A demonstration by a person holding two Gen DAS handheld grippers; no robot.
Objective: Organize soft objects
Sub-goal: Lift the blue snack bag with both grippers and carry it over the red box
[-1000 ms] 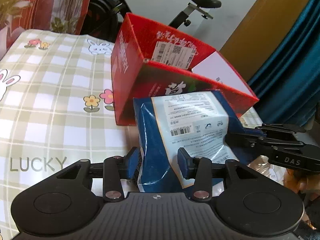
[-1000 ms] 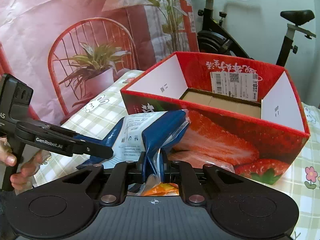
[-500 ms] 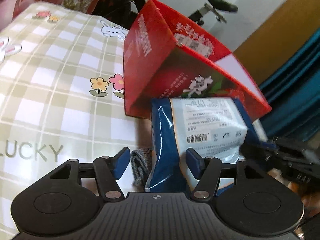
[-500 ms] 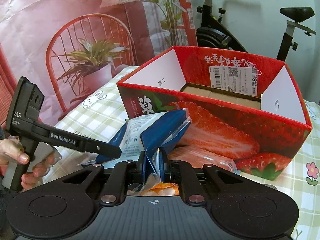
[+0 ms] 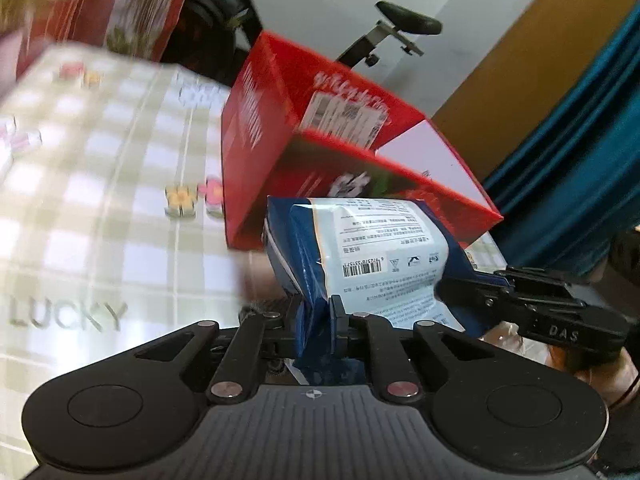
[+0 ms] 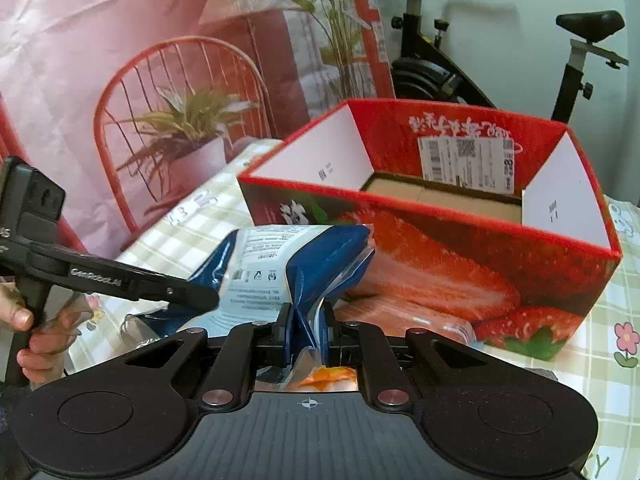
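Note:
A blue and white soft packet (image 5: pixel 372 256) is held between both grippers just in front of the red strawberry box (image 5: pixel 320 152). My left gripper (image 5: pixel 316 316) is shut on the packet's near blue edge. My right gripper (image 6: pixel 306 320) is shut on its other end, where the packet (image 6: pixel 280 268) folds upward. The box (image 6: pixel 440 240) stands open and its cardboard floor shows with nothing in it. The right gripper's body (image 5: pixel 540 312) shows in the left wrist view, and the left gripper's body (image 6: pixel 120 280) in the right wrist view.
The table carries a checked cloth (image 5: pixel 100 200) with flowers and the word LUCKY. An orange packet (image 6: pixel 328 376) and a clear wrapped pack (image 6: pixel 400 316) lie under the right gripper. An exercise bike (image 6: pixel 460 72) stands behind the box, a blue curtain (image 5: pixel 580 160) at the right.
My left gripper has closed from open onto the packet's edge. The packet has lifted a little toward the box. The right gripper has kept its hold.

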